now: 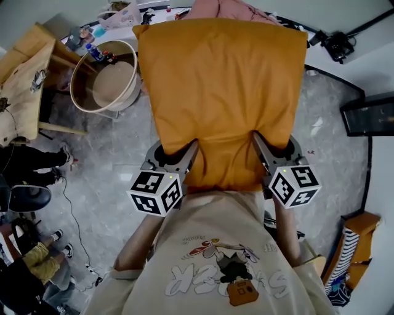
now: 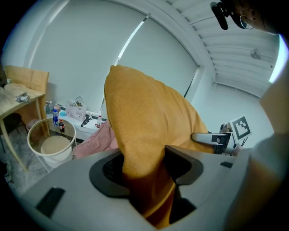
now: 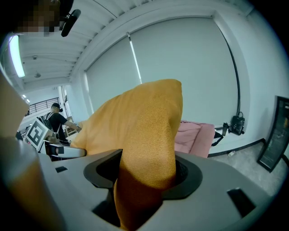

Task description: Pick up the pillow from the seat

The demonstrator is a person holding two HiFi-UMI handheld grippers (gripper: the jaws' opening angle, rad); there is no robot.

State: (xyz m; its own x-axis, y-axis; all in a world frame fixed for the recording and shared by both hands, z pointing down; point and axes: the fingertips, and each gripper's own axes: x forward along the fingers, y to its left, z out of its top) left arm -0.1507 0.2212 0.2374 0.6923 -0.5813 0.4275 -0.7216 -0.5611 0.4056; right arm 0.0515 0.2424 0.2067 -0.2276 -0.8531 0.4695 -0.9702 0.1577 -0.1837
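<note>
A big mustard-yellow pillow [image 1: 221, 92] hangs in the air in front of me, held by its near edge. My left gripper [image 1: 178, 157] is shut on the pillow's near left corner, and the fabric [image 2: 144, 149] bunches between its jaws in the left gripper view. My right gripper [image 1: 268, 151] is shut on the near right corner, with pillow fabric [image 3: 146, 144] filling its jaws in the right gripper view. The pink seat [image 1: 225, 9] peeks out past the pillow's far edge, mostly hidden by it.
A round tub [image 1: 106, 83] stands on the floor at the left, beside a wooden table [image 1: 24, 86]. Bottles and a bag sit on a low white shelf [image 2: 74, 124]. A dark framed panel [image 1: 369, 114] leans at the right. People stand at the left edge.
</note>
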